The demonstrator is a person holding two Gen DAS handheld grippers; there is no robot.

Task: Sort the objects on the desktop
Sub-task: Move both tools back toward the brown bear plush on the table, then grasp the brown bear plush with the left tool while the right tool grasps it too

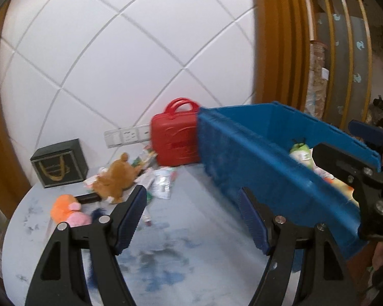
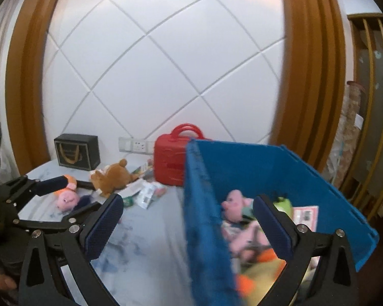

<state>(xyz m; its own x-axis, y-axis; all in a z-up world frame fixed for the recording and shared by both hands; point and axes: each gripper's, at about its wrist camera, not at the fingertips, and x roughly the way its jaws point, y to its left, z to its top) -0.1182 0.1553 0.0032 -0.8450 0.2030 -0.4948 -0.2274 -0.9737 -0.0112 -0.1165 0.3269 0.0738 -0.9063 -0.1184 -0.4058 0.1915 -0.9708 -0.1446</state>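
I see both tools spread with nothing held: the left gripper (image 1: 191, 219) hovers above bare bench (image 1: 166, 262), the right gripper (image 2: 189, 223) straddles the near wall of the blue bin (image 2: 204, 204). Loose items lie at the bench's far side: a brown plush toy (image 1: 115, 178), an orange and pink plush toy (image 1: 67, 210), and foil packets (image 1: 162, 182) beside a red case (image 1: 175, 142). I judge the plush light, soft and compressible; take it across the body. The packets look slippery and thin; pinch an edge.
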